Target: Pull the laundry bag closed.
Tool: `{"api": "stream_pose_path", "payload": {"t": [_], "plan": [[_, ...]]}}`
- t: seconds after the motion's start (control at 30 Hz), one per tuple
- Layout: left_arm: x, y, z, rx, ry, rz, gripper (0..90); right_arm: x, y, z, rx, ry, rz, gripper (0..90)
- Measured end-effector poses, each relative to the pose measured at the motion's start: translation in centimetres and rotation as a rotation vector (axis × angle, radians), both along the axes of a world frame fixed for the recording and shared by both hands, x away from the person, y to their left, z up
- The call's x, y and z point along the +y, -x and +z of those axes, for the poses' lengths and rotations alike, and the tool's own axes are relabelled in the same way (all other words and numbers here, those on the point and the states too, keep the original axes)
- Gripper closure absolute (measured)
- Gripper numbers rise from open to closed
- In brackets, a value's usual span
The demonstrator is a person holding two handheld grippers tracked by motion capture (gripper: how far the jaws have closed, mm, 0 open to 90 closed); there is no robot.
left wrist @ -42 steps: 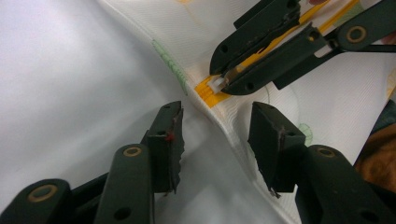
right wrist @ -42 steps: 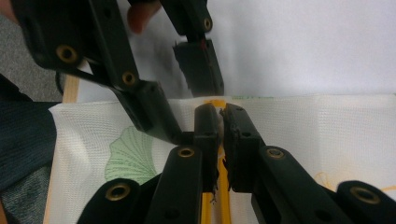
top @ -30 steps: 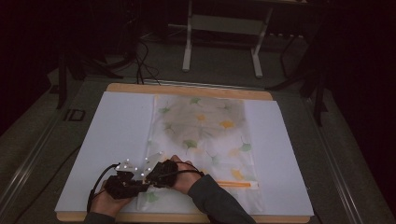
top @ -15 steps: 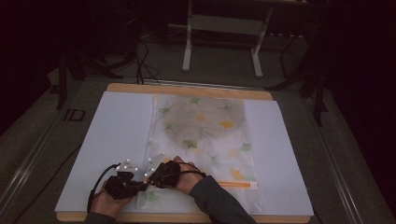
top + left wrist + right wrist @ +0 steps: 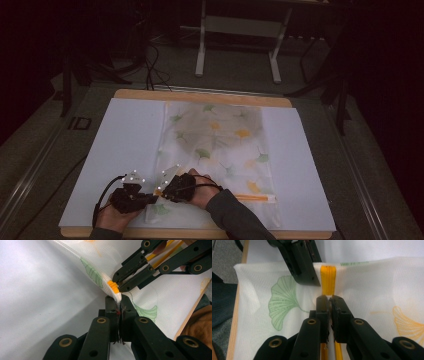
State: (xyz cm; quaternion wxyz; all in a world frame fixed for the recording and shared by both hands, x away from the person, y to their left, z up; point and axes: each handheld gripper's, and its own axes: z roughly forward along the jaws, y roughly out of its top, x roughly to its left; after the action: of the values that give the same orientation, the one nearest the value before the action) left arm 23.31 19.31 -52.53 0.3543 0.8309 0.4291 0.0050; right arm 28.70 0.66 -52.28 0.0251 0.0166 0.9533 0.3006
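Mesh bag (image 5: 220,150), white with green and yellow ginkgo-leaf prints, lies flat along the middle of a white sheet (image 5: 125,150) that covers the wooden table (image 5: 200,96). Its near end, the one with the orange zipper (image 5: 328,277), is at the person's edge of the table, and both grippers are working there side by side.

In the high view the left gripper (image 5: 150,198) sits at the bag's near left corner, with the right gripper (image 5: 162,191) just beside it, their tips almost touching. A hand (image 5: 114,220) holds the left one from below; the other hand (image 5: 202,192) and a dark sleeve (image 5: 232,220) come in from the bottom right.

In the left gripper view, the left gripper's fingers (image 5: 126,312) are closed on the bag's fabric at its edge, pinching a raised fold, and the right gripper's tips close on the orange zipper end (image 5: 113,286) right above them. In the right gripper view, the right fingers (image 5: 323,307) are pressed together on the zipper line, with the yellow tape running between them.
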Motion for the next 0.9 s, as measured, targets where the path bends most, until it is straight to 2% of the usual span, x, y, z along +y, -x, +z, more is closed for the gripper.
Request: {"api": "stream_pose_path", "payload": {"t": [0.5,0.9], "plan": [[0.3,0.3,0.2,-0.015,0.014,0.009,87.5,-0.6,0.3,0.3,-0.04,0.043,0.003,84.8],[0.5,0.4,0.3,-0.028,0.013,0.011,87.6,-1.3,0.3,0.4,-0.05,0.065,-0.001,84.9]]}}
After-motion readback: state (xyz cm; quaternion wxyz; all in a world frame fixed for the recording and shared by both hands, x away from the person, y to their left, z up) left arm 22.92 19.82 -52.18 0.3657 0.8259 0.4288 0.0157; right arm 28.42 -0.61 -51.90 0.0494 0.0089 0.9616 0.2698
